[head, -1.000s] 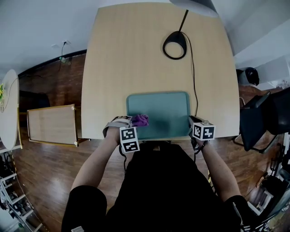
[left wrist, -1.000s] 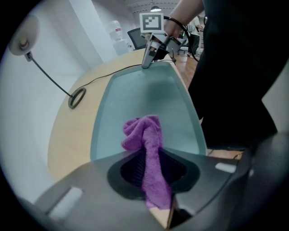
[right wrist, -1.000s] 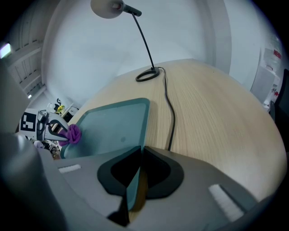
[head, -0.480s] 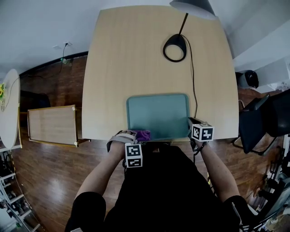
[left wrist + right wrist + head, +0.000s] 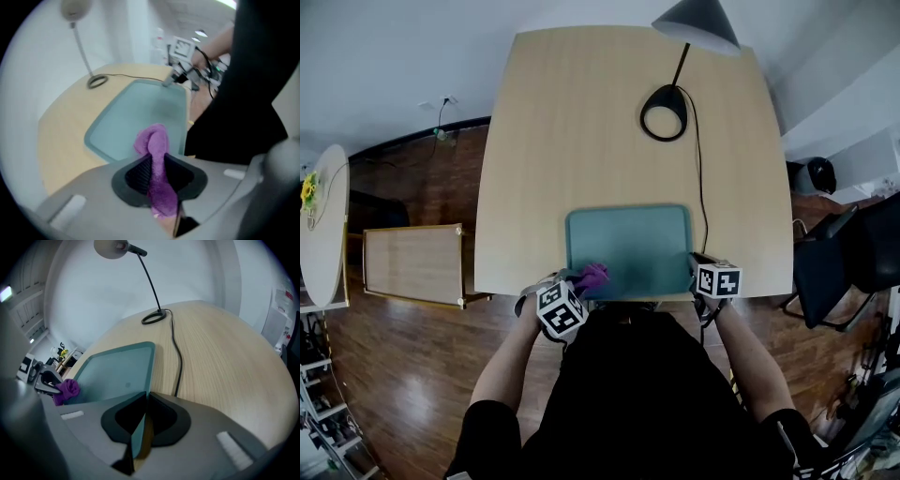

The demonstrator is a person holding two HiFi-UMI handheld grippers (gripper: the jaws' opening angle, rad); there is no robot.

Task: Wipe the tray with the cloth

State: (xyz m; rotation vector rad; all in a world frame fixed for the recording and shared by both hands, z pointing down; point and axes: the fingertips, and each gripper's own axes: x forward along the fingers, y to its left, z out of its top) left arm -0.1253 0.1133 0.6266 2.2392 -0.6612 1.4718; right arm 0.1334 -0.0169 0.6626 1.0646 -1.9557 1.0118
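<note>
A teal tray [image 5: 633,248] lies at the near edge of the wooden table. My left gripper [image 5: 581,279] is shut on a purple cloth [image 5: 592,276] over the tray's near left corner. In the left gripper view the cloth [image 5: 157,154] bulges out between the dark pads [image 5: 136,176], and the tray [image 5: 136,112] stretches beyond it. My right gripper [image 5: 694,260] is shut on the tray's near right edge. In the right gripper view the teal rim [image 5: 136,437] runs between the closed jaws, and the cloth [image 5: 68,390] shows at the far left.
A black desk lamp with a ring base [image 5: 664,112] stands at the far end of the table. Its cable [image 5: 701,178] runs past the tray's right side. A dark chair [image 5: 844,253] stands to the right, and a wooden panel [image 5: 412,262] is on the floor to the left.
My left gripper has rolled at the wrist and slid the cloth from the tray's left part to the near left corner. The right gripper has held still on the rim.
</note>
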